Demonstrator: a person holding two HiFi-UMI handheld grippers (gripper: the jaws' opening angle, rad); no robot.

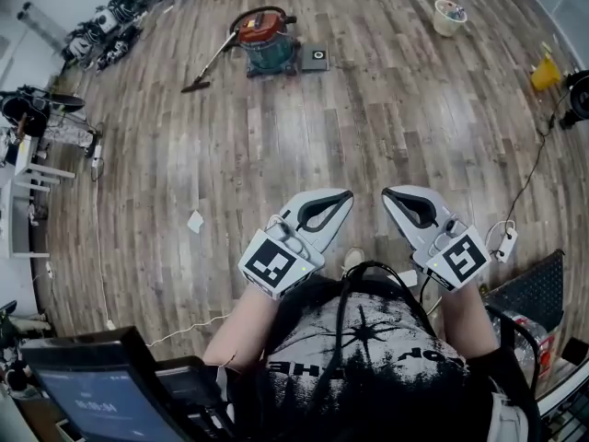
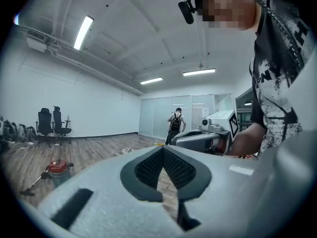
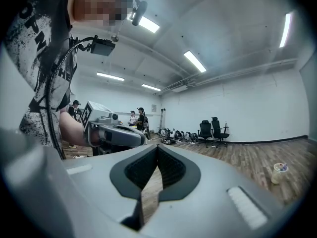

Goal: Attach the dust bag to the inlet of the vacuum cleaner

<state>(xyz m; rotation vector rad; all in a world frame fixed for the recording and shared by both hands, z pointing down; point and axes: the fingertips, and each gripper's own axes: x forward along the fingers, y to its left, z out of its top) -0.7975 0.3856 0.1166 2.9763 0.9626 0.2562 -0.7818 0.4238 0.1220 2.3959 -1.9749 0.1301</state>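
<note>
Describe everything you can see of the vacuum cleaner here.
The vacuum cleaner is a canister type: red lid, teal drum, a dark hose arching over the top and a long wand slanting down to a nozzle on the wooden floor. It stands upright far across the room.

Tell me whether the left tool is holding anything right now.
No, the left tool has its jaws closed on each other with nothing between them.
</note>
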